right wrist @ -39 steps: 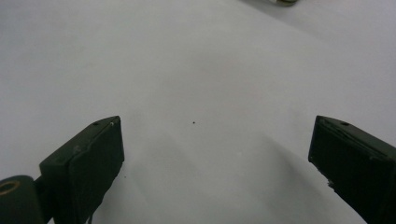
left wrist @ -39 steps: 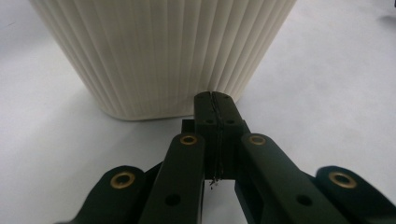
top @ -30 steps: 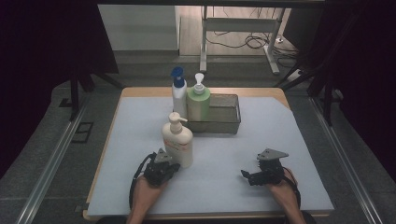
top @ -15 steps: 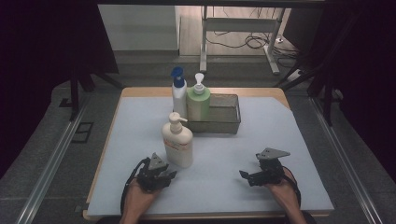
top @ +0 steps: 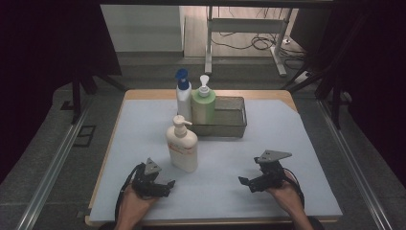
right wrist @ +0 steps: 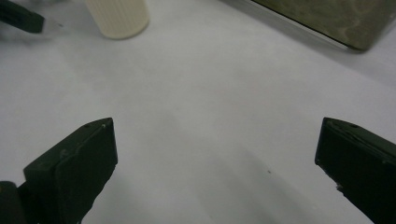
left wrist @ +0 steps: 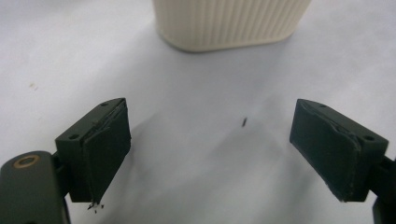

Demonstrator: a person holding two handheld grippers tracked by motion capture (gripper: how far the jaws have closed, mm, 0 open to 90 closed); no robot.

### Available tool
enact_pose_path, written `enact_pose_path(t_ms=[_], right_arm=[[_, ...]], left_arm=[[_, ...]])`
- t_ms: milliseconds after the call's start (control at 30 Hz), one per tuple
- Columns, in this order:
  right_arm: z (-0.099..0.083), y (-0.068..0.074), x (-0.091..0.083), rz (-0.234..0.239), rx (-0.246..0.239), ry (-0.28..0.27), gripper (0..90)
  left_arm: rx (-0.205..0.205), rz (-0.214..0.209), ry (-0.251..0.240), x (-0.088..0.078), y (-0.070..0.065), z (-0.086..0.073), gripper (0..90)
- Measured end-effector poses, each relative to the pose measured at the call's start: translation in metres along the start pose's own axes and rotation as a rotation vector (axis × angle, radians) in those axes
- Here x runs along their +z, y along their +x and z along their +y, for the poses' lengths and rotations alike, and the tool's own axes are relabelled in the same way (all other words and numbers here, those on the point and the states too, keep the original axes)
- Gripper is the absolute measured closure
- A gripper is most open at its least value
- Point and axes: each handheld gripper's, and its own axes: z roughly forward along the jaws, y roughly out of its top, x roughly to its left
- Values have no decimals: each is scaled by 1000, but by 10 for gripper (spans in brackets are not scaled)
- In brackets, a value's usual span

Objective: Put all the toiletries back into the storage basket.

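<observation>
Black jaws of left gripper (top: pixel 168 183) just opened, now wide apart, nothing between them. Cream bottle (top: pixel 182 145) upright just ahead of it, not touched; its ribbed base (left wrist: pixel 231 23) sits past the jaws. Right gripper (top: pixel 245 182) also spread, empty, bottle well off to its left. Farther: metal tray (top: pixel 230 120) holding green bottle (top: pixel 203 106), with blue-capped bottle (top: pixel 183 98) alongside.

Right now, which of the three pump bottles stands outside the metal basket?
The cream pump bottle with the orange label. It stands alone on the white mat, nearest the person, while the white bottle with the blue pump and the green bottle sit in the grey basket.
</observation>
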Motion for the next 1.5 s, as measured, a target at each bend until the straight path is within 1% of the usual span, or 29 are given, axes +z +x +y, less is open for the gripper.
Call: enact_pose_path(t_ms=[100,200,300,400,433,533,700,733,967,1033,1100,1167,1233,1300,1400,1500], right_arm=[[5,2,1,10,10,1,0],[10,5,3,20,6,5,0],[16,10,5,25,-4,5,0],[23,15,8,26,-14,8,0],[25,16,9,29,-12,7,0],[34,19,12,45,3,16,0],[45,22,15,55,-9,24,0],[48,23,17,66,-8,35,0],[68,32,25,77,-42,29,0],[74,36,29,79,-64,36,0],[79,40,31,95,-83,34,0],[84,44,33,94,-95,30,0],[88,47,36,91,-105,40,0],[92,50,38,92,-118,34,2],[99,55,42,94,-130,13,34],[105,59,45,93,-144,6,60]], left_arm=[[0,1,17,-1,3,-5,125],[-4,-9,11,-3,5,-7,125],[12,-7,12,-3,5,-8,122],[15,-11,-9,-3,6,-11,121],[10,-17,-14,-3,6,-12,122],[14,-16,-15,-3,6,-12,121],[18,-15,-17,-3,6,-12,121],[18,-15,-18,-3,6,-12,121],[14,-16,-21,-3,6,-12,122],[15,-15,-21,-3,6,-12,122],[15,-14,-21,-3,6,-12,122],[19,-14,-18,-3,6,-12,122],[21,-14,-16,-3,6,-12,122],[21,-13,-15,-3,6,-12,122],[21,-13,-15,-3,6,-12,122],[24,-12,-13,-3,6,-12,123]])
